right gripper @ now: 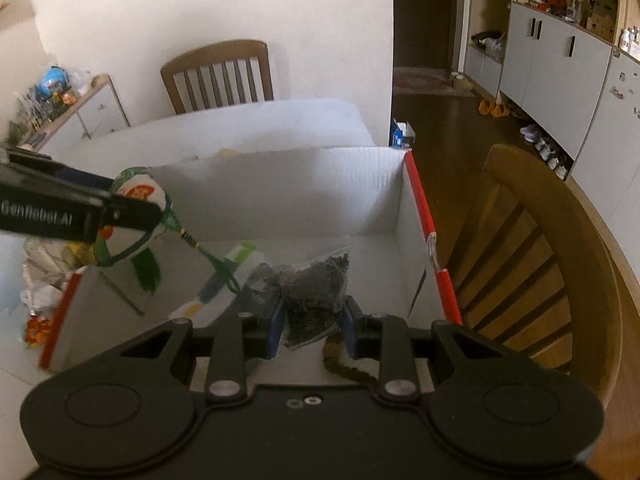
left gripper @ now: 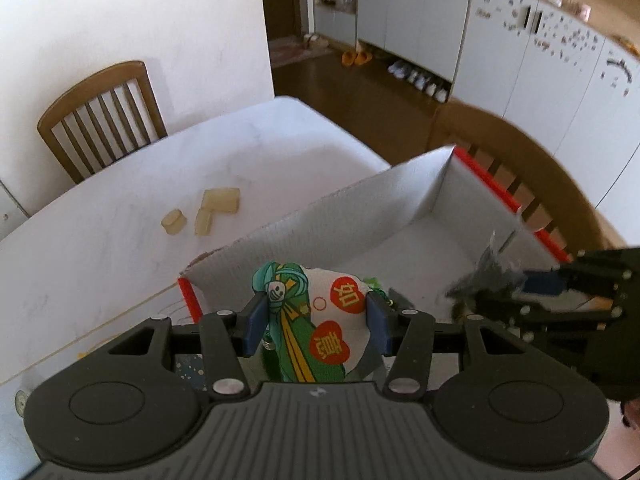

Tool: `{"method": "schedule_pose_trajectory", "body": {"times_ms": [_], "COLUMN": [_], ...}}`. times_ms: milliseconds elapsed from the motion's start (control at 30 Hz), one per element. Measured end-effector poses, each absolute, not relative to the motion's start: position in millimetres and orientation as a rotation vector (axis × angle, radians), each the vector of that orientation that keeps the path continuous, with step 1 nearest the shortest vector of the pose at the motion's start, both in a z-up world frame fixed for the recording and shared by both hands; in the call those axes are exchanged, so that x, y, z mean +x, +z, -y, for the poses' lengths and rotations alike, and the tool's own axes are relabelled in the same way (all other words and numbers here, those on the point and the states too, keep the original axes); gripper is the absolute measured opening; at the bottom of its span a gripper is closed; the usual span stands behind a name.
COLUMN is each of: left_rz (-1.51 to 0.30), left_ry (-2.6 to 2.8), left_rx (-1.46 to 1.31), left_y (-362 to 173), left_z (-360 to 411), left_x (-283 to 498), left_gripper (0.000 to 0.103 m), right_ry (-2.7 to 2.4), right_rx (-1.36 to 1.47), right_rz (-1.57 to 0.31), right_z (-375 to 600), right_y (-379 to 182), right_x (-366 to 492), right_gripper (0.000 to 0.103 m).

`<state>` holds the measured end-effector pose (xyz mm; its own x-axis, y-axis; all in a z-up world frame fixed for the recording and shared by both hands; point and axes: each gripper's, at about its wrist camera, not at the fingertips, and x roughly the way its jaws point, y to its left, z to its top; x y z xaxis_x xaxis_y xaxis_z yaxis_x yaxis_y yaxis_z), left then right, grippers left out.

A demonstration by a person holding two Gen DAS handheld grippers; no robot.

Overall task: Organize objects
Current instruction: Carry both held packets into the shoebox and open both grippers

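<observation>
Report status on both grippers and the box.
Left gripper shut on green-and-white embroidered pouch. Right gripper shut on clear bag of dark bits. Both over open white cardboard box; nothing blocking.

I see a white fabric pouch (left gripper: 316, 320) patterned with green and yellow bands and red hearts bearing yellow characters, held between the dark blue pads (left gripper: 256, 322) of my black left gripper (left gripper: 316, 328). Its cord (right gripper: 216, 262) is green. The box (left gripper: 400, 196) is white inside with red edges. My black right gripper (right gripper: 312, 320) also has blue pads, around a clear bag (right gripper: 316, 284) of dark grey bits. Pale yellow blocks (left gripper: 218, 208) lie on the white table (left gripper: 120, 220).
</observation>
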<state>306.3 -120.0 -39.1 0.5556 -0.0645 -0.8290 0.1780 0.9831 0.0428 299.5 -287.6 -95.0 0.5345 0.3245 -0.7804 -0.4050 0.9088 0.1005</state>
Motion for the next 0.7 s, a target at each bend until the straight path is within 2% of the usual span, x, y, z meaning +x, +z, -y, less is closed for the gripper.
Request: {"method": "schedule_pose_trajectory", "body": {"times_ms": [700], "left_rz": [-1.146], "left_ry": [-0.1], "left_rx": [0.222], "left_y": [-104], "left_z": [139], "left_x": [350], "left_gripper": [0.053], "right_ry": [0.464], "right_rx": [-0.18], "right_rz": [-1.083], "right_z": [262], "right_y": [-137], "right_x": [360], "right_gripper": [0.029]}}
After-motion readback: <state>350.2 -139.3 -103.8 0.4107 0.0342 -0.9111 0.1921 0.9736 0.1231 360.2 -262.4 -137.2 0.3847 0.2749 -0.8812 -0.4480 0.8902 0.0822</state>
